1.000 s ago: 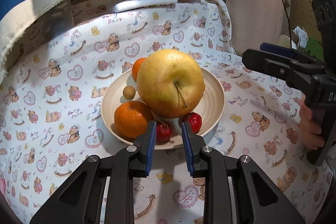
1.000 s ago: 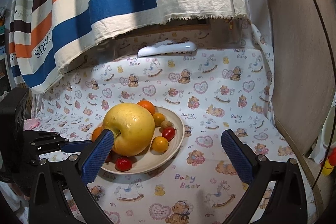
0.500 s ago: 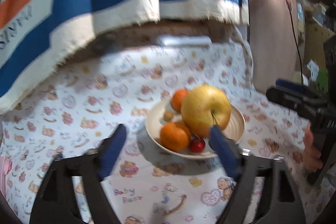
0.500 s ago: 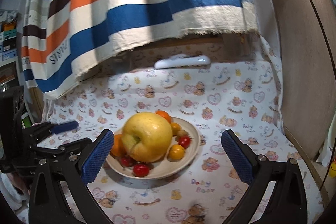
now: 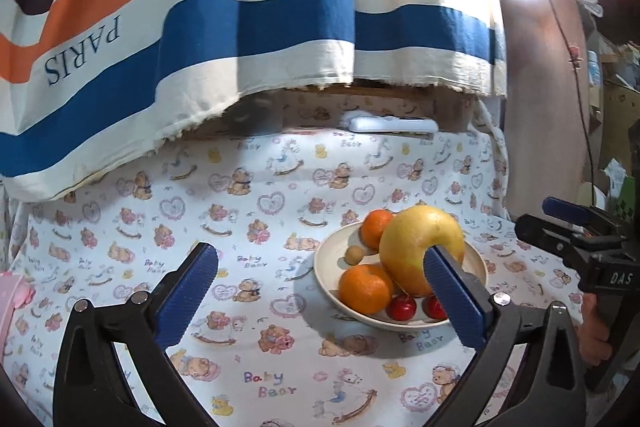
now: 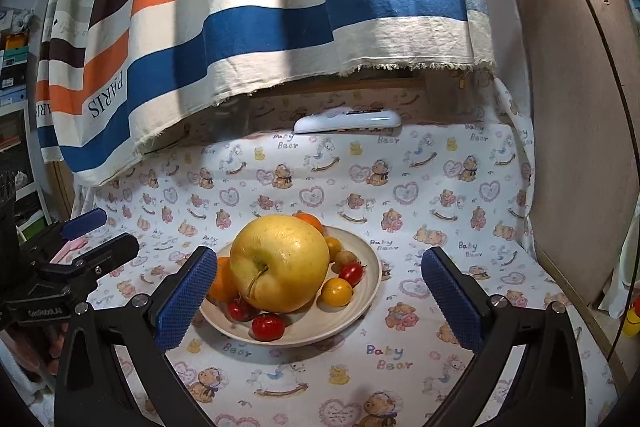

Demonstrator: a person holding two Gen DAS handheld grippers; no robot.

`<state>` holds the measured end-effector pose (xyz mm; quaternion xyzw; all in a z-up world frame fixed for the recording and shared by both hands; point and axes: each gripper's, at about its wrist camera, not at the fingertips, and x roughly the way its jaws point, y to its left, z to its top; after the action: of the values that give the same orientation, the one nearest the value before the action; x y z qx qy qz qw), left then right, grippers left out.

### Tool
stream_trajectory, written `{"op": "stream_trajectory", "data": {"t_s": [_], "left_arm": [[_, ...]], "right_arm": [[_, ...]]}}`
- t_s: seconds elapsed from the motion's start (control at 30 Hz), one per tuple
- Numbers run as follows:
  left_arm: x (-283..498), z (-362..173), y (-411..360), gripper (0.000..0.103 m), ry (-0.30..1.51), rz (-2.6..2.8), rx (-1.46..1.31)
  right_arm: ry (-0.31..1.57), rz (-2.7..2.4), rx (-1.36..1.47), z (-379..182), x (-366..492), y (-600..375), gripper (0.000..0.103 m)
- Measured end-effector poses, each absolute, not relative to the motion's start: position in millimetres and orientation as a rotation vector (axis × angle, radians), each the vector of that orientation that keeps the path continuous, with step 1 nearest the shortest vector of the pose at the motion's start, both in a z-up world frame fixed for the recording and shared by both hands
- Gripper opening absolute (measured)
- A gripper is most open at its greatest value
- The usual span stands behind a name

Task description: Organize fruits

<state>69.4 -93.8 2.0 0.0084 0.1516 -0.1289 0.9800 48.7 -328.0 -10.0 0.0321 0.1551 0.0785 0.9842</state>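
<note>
The left gripper (image 5: 320,295) has its blue fingers (image 5: 188,297) spread wide, having just been opening, and nothing sits between the pads; the right-hand finger of the pair only overlaps the edge of the plate in the left wrist view. The right gripper (image 6: 316,297) also stands wide, its fingers (image 6: 450,301) apart on either side of the fruit and touching none of it

Beyond both pairs of fingers lies a cream plate (image 6: 366,277) resting on the tabletop (image 6: 440,195), which is covered by a cloth printed with bears, hearts and rocking horses. On the plate a large yellow apple (image 6: 280,263) sits in the middle, stem toward the right wrist camera. An orange (image 5: 365,287) lies against its near left side in the left wrist view, and a second orange (image 5: 376,227) sits behind it. Two red cherry tomatoes (image 5: 401,307) lie at the near rim there. In the right wrist view a yellow tomato (image 6: 336,291) and a red one (image 6: 351,273) lie to the right of the apple, with a small brownish fruit (image 6: 345,257) just behind them

At the far edge of the tabletop lies a white remote-like bar (image 6: 347,121). Above it hangs a striped cloth (image 5: 248,11) in blue, orange, brown and cream, printed with PARIS
</note>
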Motion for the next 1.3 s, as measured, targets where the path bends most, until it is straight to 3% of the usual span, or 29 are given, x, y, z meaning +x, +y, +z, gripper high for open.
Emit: {"op": "stream_trajectory", "data": {"t_s": [1.3], "left_arm": [[68,0,-95,0.103,0.302,-0.264,0.021]], "right_arm": [[0.261,0.118,-0.032,-6,40,-308,0.103]]}}
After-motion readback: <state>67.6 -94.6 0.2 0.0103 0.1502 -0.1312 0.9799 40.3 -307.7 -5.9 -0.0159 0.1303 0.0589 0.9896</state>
